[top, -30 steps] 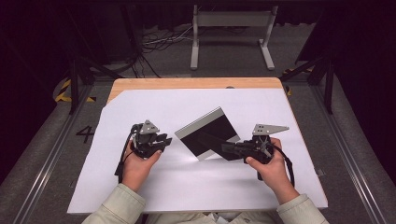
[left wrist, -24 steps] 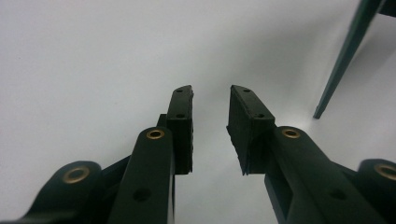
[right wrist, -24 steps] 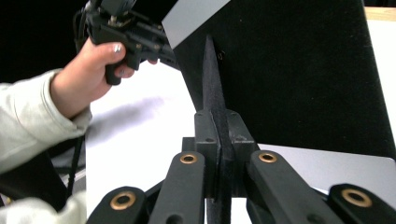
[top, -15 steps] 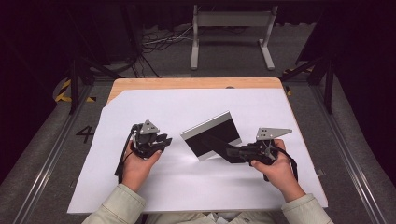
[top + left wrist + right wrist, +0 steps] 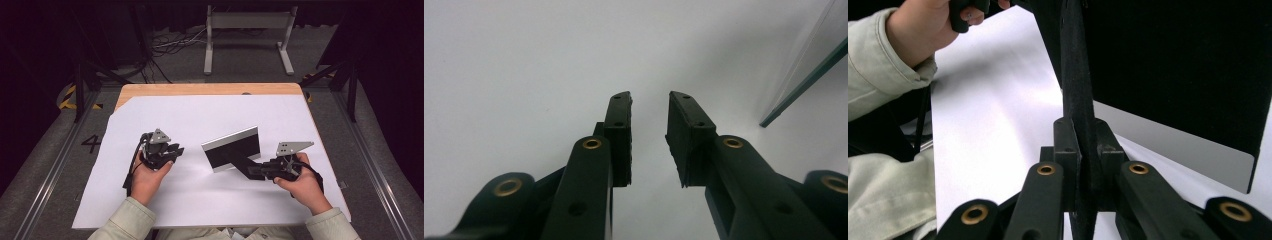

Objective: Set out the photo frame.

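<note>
A flat rectangular frame [image 5: 231, 148] with a black back and a silver border stands tilted on the white sheet at mid table. A black strut [image 5: 240, 162] sticks out from its back toward the person. My right gripper [image 5: 254, 172] is shut on that strut. In the right gripper view the strut [image 5: 1077, 85] runs up between the jaws of the right gripper [image 5: 1081, 136], with the black back [image 5: 1178, 60] to its right. My left gripper [image 5: 176, 150] is open left of the frame. In the left gripper view the left gripper [image 5: 649, 107] holds nothing and the frame's edge [image 5: 802, 81] slants at right.
A white sheet [image 5: 200, 115] covers most of the wooden table [image 5: 200, 89]. Metal rails run along both sides of the table on the floor. A white stand [image 5: 247, 30] and cables lie beyond the far edge. The left hand and sleeve [image 5: 883, 65] appear in the right gripper view.
The right gripper has drawn the frame a little to the right and nearer the person, and the frame stands more upright. The left gripper has stayed put.
</note>
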Demonstrator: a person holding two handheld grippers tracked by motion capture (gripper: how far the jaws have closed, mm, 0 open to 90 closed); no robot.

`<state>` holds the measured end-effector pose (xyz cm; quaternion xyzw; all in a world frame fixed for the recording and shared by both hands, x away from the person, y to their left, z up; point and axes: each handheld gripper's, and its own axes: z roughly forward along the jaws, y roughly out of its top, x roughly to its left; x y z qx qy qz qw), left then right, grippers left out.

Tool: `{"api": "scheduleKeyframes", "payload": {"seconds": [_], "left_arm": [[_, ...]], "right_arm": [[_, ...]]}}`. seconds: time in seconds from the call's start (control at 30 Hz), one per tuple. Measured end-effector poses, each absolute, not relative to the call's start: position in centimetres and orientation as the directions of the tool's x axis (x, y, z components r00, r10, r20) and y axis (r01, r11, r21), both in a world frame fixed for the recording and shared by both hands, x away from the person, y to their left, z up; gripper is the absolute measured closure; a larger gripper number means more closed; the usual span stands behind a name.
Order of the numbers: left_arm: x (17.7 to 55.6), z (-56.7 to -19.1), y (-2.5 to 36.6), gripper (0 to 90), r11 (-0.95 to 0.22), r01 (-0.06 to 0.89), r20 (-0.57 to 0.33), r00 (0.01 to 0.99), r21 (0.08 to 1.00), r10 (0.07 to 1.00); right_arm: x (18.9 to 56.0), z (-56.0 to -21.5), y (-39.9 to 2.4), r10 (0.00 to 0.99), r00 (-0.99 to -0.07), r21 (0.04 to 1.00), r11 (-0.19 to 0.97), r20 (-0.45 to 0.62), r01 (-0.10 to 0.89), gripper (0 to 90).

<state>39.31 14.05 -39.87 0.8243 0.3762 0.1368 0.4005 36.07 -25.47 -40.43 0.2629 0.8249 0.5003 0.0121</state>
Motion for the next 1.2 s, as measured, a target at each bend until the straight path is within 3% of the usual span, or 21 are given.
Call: {"api": "scheduleKeyframes", "payload": {"seconds": [1.2], "left_arm": [[39.5, -39.9, 13.6, 71.5, -0.413, 0.509, -0.076, 0.694, 0.755, 0.716]], "right_arm": [[35.6, -42.2, -26.1, 0.482, -0.863, 0.753, 0.509, 0.152, 0.417, 75.6]]}}
